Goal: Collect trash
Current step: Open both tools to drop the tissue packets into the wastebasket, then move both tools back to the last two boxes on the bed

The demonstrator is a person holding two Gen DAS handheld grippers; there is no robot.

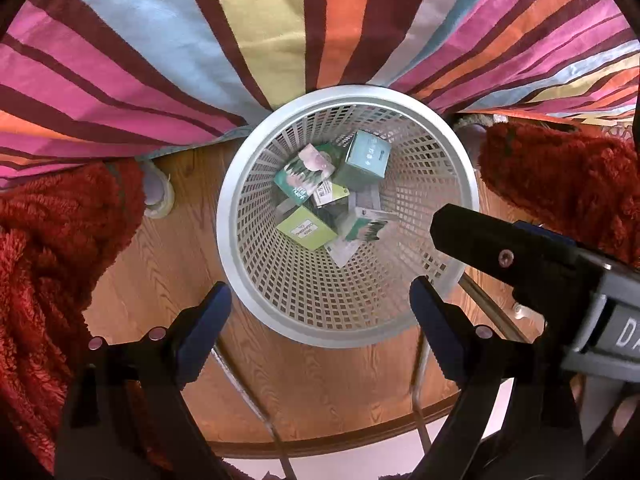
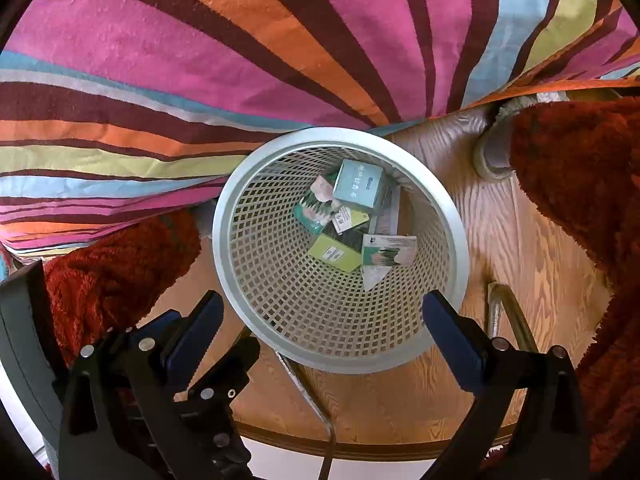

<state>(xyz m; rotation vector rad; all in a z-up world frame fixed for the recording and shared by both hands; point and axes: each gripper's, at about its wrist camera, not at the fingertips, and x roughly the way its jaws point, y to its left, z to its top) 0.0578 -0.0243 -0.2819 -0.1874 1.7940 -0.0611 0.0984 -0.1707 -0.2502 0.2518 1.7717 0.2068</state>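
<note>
A white mesh basket (image 1: 228, 208) stands on a wooden surface, seen from above in both wrist views. Inside it lie several small boxes and packets: a teal box (image 1: 366, 156), a lime box (image 1: 306, 232), a green packet (image 1: 296, 182). My left gripper (image 1: 320, 304) hangs over the basket's near rim, open and empty. One black finger (image 1: 472, 236) of my right gripper reaches in from the right. In the right wrist view my right gripper (image 2: 322, 312) is open over the basket (image 2: 224, 216), nothing between its jaws. The teal box (image 2: 360, 188) and lime box (image 2: 334, 254) lie below.
A striped cloth (image 1: 260, 20) hangs behind the basket. Red fluffy fabric (image 1: 48, 248) flanks it on both sides. A tape roll (image 1: 158, 196) sits left of the basket. Thin metal rods (image 1: 240, 380) cross the wood, whose curved edge (image 1: 320, 446) runs near the bottom.
</note>
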